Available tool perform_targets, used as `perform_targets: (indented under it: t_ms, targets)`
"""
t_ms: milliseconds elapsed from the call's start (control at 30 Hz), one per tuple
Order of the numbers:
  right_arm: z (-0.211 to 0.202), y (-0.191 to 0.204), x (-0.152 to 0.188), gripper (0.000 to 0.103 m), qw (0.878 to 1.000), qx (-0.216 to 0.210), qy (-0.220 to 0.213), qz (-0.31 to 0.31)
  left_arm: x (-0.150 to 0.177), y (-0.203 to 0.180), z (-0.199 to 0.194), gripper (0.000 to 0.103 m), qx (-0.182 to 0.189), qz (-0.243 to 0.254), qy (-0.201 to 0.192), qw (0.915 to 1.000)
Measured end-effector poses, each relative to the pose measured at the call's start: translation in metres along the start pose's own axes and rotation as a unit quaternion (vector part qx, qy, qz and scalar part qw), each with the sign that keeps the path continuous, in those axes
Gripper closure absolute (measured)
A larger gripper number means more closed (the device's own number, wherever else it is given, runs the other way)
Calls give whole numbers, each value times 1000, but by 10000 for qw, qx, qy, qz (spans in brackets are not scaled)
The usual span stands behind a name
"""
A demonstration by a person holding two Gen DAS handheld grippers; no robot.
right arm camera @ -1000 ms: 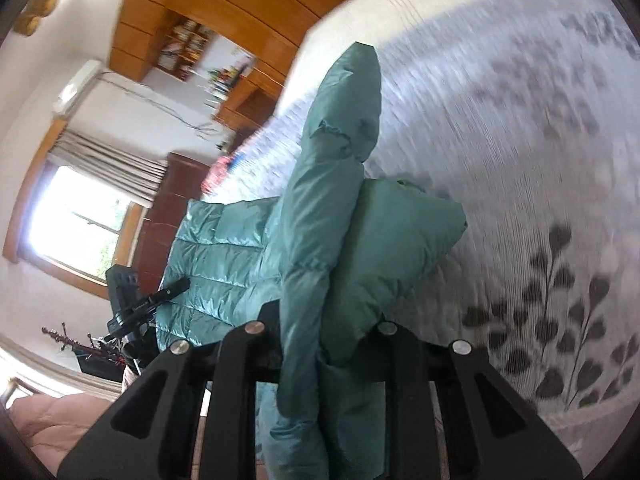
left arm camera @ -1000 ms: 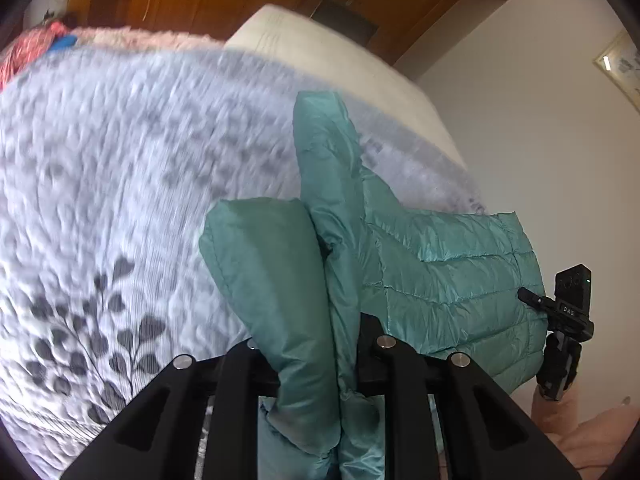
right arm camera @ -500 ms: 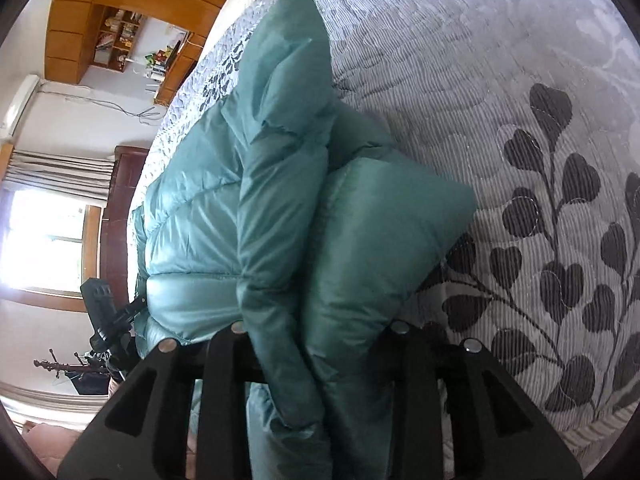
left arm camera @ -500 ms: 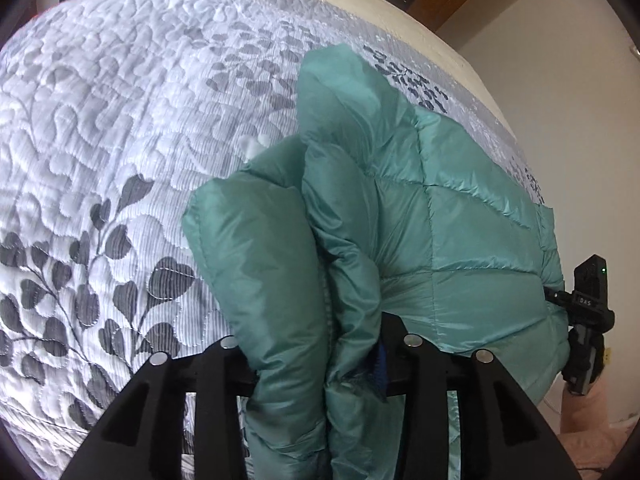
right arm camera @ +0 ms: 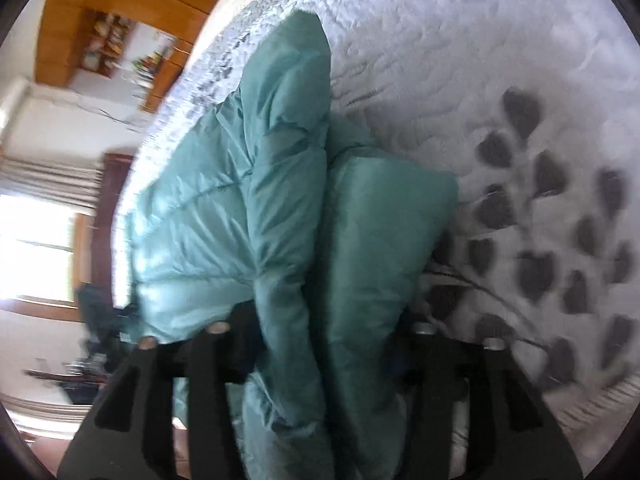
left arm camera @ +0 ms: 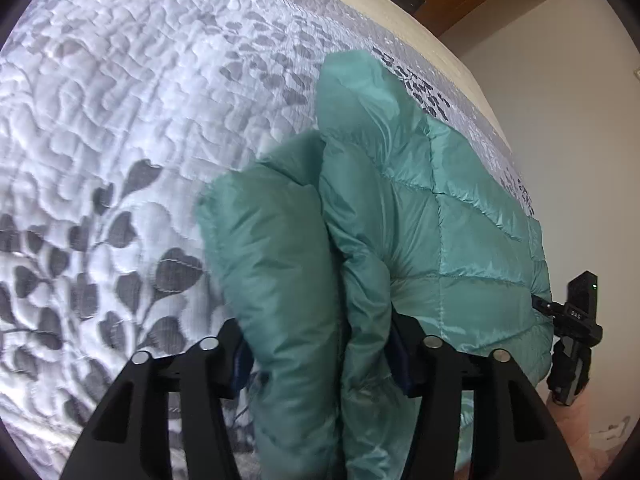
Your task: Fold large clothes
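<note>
Teal jacket (left arm camera: 460, 240) bunched between left tool (left arm camera: 320, 356) fingers (gripped), over bedspread (left arm camera: 120, 120).

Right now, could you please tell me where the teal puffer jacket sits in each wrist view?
Left wrist: teal puffer jacket fills centre and right, bunched between the jaws.
Right wrist: it fills centre and left, also pinched between the jaws.
Shared landmark: the leaf-print quilt beneath it.

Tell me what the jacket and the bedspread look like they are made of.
Jacket: likely thin nylon or polyester shell over puffy fill, judging by its glossy teal sheen and stitched, bulging panels. Bedspread: seemingly matte quilted cotton or blend, with raised stitched swirls and grey printed leaves.
</note>
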State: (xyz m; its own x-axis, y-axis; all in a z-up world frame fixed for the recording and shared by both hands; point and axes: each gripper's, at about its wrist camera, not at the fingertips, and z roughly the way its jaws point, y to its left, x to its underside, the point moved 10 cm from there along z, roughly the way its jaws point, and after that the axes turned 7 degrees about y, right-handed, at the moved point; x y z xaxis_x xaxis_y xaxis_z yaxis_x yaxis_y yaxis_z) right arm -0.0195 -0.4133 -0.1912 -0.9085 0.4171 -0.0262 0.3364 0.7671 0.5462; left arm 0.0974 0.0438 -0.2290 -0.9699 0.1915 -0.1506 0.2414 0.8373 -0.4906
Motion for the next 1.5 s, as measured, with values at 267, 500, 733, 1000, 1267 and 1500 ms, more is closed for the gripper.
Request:
perform_targets:
  t_ms: [267,500,733,1000,1267,1500]
  targets:
    - [-67,14,25,46,9918,1068,-438,-542,23,3,-43,35,11,136,26,9999]
    - [-87,50,60,65,9804,1503,-455,-1187,53,-7,-61,31,-173,172,69,9997]
    - [-62,68,89,77,9762,1661,-85,-1392,69,-12,-51,30,-92,18,180,9998]
    - [-36,45,98,80,9736,1914,233,-1224,80,-17,-36,26,73,-135,215,9997]
    - [-14,32,97,81,9720,1997,472,-1147,81,-21,-16,19,12,-125,256,9996]
    - [-22,51,96,80,9714,1960,375,-1287,84,-17,-7,19,123,-267,283,9992]
